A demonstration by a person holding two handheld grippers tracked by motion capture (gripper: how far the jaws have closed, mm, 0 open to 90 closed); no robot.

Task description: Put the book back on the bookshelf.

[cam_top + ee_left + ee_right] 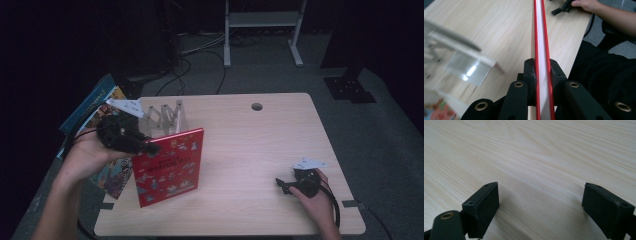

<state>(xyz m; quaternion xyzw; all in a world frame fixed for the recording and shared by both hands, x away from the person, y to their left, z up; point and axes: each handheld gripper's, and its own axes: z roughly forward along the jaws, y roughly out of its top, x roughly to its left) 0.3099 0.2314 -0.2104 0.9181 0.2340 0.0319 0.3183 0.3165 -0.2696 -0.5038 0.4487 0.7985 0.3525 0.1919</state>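
Though upright, one red book (169,167).

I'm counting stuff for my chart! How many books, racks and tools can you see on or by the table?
Books: 3, a red book held upright, a cartoon-cover book and a blue-edged book at the table's left edge.
Book racks: 1, a clear zigzag rack.
Tools: 2, the left tool and the right tool.
Total: 6

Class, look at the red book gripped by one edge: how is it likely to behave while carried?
The red book probably stays stiff: its cover looks flat and unbent. The left gripper clamps a single edge, so it may swing. The glossy cover might slip.
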